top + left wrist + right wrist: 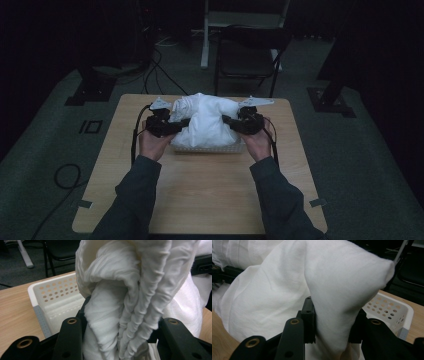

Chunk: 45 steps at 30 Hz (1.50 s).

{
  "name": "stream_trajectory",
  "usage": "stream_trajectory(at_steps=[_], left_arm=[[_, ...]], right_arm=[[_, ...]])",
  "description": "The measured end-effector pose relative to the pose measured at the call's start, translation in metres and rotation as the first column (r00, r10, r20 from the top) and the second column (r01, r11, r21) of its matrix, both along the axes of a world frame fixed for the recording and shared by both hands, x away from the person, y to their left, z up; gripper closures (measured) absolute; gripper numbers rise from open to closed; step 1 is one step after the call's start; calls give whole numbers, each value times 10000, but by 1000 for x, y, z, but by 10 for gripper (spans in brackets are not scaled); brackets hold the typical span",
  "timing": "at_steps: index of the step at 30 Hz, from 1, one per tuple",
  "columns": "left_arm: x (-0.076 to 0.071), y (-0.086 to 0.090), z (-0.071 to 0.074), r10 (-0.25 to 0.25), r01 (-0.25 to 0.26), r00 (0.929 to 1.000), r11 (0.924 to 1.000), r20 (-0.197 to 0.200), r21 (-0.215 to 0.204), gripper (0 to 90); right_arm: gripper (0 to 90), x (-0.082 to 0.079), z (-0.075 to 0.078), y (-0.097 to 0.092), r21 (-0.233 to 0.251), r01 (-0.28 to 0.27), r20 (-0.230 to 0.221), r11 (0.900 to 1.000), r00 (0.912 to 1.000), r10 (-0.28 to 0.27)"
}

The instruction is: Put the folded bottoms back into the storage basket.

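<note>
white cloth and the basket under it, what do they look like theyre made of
The white cloth looks like soft woven fabric, probably cotton: matte, with fine crinkles and bunched folds where the left gripper and right gripper pinch it. The basket looks like moulded white plastic: smooth, slightly glossy, rigid walls with neat rows of round holes. It sits on a table with a pale wood-grain surface, likely laminate.

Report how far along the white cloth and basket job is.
Done: both grippers have a grip, the left gripper on a bunched fold of the crumpled white cloth, the right gripper on a smoother fold. In hand: the cloth is held over the white perforated plastic basket. Left: probably settling it and letting go.
</note>
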<state>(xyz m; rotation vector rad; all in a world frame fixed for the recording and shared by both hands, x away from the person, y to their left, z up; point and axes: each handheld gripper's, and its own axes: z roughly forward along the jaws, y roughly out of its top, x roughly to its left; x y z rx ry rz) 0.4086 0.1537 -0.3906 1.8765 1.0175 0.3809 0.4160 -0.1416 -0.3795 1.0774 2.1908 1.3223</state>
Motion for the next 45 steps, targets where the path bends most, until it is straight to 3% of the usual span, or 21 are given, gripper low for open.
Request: stream_trajectory(at_steps=[20,45], left_arm=[[19,-6,2,240,-240,9997,9997,7,-54,555],[37,-9,-11,353,-353,9994,9994,-59,-72,555]], right_arm=[[663,17,4,0,-31,374,14,9993,9993,-374],[663,31,-4,2,-266,677,-65,9974,9977,-679]])
